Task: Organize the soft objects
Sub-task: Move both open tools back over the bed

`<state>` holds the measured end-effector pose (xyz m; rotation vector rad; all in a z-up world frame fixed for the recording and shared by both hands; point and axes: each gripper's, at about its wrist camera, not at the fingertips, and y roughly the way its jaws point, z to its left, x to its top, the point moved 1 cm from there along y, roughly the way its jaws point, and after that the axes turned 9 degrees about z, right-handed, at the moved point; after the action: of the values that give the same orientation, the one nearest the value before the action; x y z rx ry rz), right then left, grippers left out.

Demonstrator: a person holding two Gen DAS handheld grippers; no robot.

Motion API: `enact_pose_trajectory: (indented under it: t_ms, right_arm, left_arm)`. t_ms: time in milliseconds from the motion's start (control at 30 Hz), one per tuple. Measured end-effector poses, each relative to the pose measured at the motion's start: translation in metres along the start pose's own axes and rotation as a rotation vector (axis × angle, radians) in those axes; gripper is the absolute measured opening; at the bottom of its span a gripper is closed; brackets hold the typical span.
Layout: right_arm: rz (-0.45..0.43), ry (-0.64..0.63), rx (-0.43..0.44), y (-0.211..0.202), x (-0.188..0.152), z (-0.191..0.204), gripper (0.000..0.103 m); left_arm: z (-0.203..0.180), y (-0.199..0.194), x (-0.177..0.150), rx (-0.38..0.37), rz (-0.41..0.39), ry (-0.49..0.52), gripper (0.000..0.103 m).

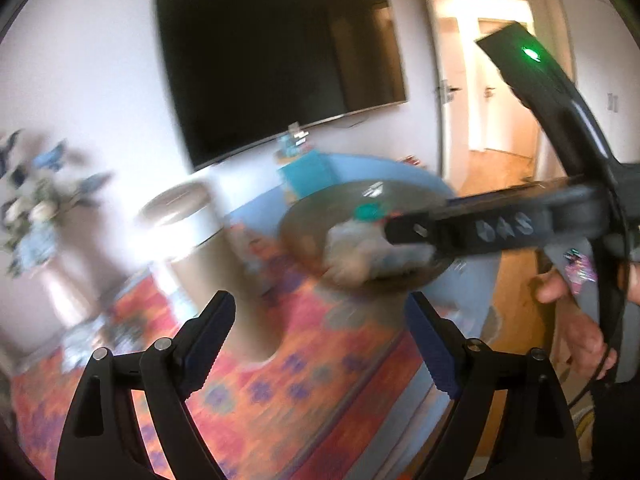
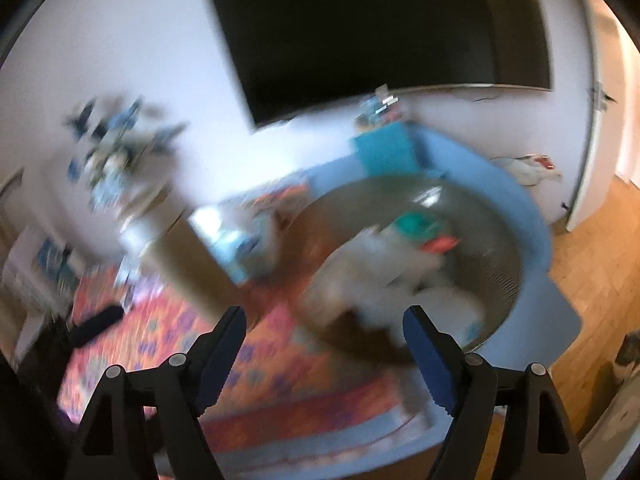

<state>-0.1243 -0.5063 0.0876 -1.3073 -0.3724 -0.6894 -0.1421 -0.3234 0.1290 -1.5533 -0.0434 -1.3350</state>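
Pale soft toys heaped in round basket, both tools spread and empty.

Blurred white-and-grey plush pile (image 2: 384, 268) inside a shallow round basket (image 2: 492, 248), teal piece (image 2: 416, 226) and a red-orange piece (image 2: 438, 245) on top at the far side. Basket sitting on a blue mat (image 2: 560, 312), beside an orange patterned rug (image 2: 280, 364). Right tool (image 2: 324, 350) jaws wide apart, nothing between, hovering just short of basket's near rim. Left tool (image 1: 322, 338) likewise wide apart and empty, over the rug, basket beyond. From left view, right tool's black body reaching across above the pile, a hand (image 1: 576, 320) on its grip. Dark wall screen (image 1: 280, 52) behind, flowers (image 1: 36, 204) at left, open doorway (image 1: 496, 80) at right. Heavy motion blur throughout.
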Motion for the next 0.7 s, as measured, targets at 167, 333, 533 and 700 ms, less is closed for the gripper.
enact_pose_trajectory:
  t_ms: [167, 333, 533, 700]
  right_arm:
    - [0.058, -0.155, 0.048, 0.016, -0.017, 0.077, 0.079]
    - [0.101, -0.343, 0.104, 0.042, -0.021, 0.171, 0.079]
    - [0.136, -0.49, 0.104, 0.077, -0.013, 0.256, 0.079]
    - [0.204, -0.438, 0.167, 0.115, 0.016, 0.286, 0.08]
  left_arm:
    - [0.059, -0.023, -0.041, 0.131, 0.057, -0.088, 0.086]
    - [0.133, -0.042, -0.077, 0.23, 0.104, -0.207, 0.086]
    - [0.213, -0.059, -0.106, 0.334, 0.136, -0.322, 0.086]
    - [0.267, -0.06, -0.121, 0.367, 0.139, -0.389, 0.086]
